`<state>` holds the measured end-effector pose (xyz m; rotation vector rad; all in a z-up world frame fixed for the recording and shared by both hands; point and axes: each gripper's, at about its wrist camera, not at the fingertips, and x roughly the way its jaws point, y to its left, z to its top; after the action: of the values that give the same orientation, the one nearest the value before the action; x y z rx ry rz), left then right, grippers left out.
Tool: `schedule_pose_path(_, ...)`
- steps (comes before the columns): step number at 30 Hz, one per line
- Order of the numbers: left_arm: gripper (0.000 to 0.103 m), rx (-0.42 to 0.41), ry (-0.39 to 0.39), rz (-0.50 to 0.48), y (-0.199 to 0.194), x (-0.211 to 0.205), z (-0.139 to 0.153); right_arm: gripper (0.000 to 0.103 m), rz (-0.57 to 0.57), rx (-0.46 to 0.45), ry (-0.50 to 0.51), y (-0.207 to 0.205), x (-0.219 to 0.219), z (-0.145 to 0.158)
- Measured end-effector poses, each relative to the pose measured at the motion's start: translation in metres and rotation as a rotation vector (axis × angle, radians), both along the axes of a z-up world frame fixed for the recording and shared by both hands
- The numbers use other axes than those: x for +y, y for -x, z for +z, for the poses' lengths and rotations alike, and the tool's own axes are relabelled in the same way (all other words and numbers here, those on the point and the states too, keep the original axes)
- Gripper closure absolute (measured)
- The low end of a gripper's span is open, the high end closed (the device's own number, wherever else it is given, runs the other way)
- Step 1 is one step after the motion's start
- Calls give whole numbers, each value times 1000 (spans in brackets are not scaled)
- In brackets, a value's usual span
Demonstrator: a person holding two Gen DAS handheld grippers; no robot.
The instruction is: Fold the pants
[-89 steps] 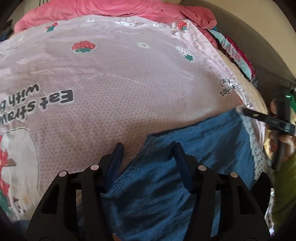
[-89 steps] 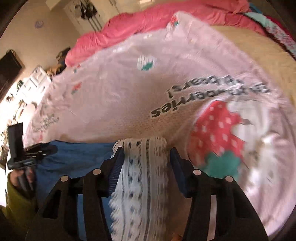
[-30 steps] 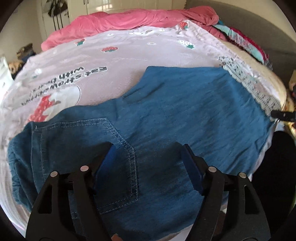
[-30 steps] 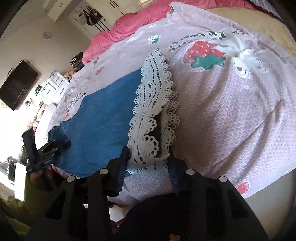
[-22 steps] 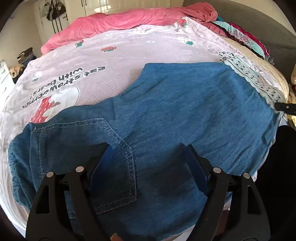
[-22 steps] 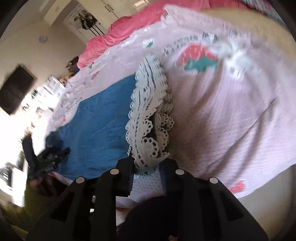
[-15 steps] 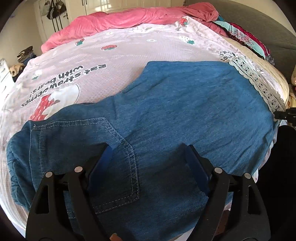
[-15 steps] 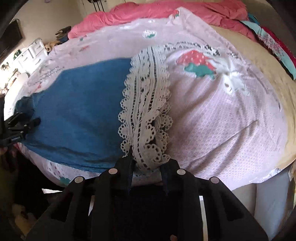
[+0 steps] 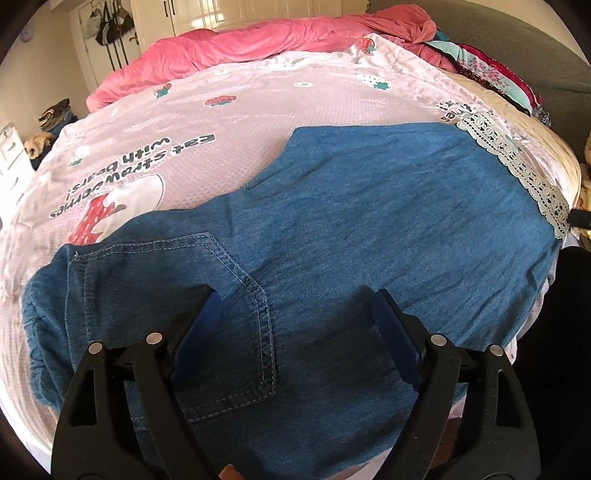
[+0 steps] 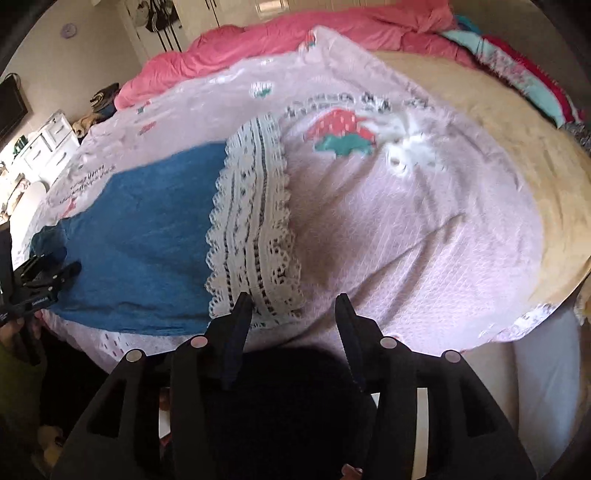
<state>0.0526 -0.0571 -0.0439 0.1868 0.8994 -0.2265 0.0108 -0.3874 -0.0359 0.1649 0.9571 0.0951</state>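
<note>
Blue denim pants (image 9: 351, 229) with a white lace hem (image 9: 517, 166) lie spread flat on a pale pink strawberry-print bedspread (image 9: 221, 122). My left gripper (image 9: 295, 306) is open, hovering over the waist end by the back pocket (image 9: 207, 325). In the right wrist view the pants (image 10: 147, 236) stretch left and the lace hem (image 10: 255, 221) lies just ahead of my right gripper (image 10: 295, 306), which is open and empty at the bed's near edge. The left gripper (image 10: 40, 280) shows there at the far left.
A pink duvet (image 9: 258, 44) is bunched along the far side of the bed. Patterned bedding (image 9: 495, 74) is piled at the far right. White drawers (image 10: 44, 147) and a wardrobe (image 9: 207, 14) stand beyond the bed. A tan sheet (image 10: 517, 122) shows at right.
My right gripper has opened and let go of the lace hem, which now lies flat on the bed. The pants have been spread out. My left gripper has stayed open over the waist.
</note>
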Motion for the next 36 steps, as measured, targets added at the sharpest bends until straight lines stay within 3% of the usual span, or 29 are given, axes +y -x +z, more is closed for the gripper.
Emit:
schedule_pose_path(6,24,-11,-4,-24,8,-8,5,56,56,-42,-18,-6,20,8)
schedule_pose_path(8,22,1,-16,-29,9,-11,0,46,68,-7,2,-12,28,0)
schedule_pose_path(13,19,9,-31,-26,7,-12,-7,46,29,98,-7,-23,30,-28)
schedule_pose_path(18,19,5,-7,-27,14,-14,4,41,9,11,-70,-8,21,-10)
schedule_pose_path(23,16,-50,10,-97,22,-33,31,41,1,-41,-110,0,14,3)
schedule_pose_path(25,15,-66,19,-125,21,-43,40,27,2,-48,-114,0,14,3)
schedule_pose_path(36,12,-86,19,-242,-8,-99,66,27,-37,-66,-156,7,7,-6)
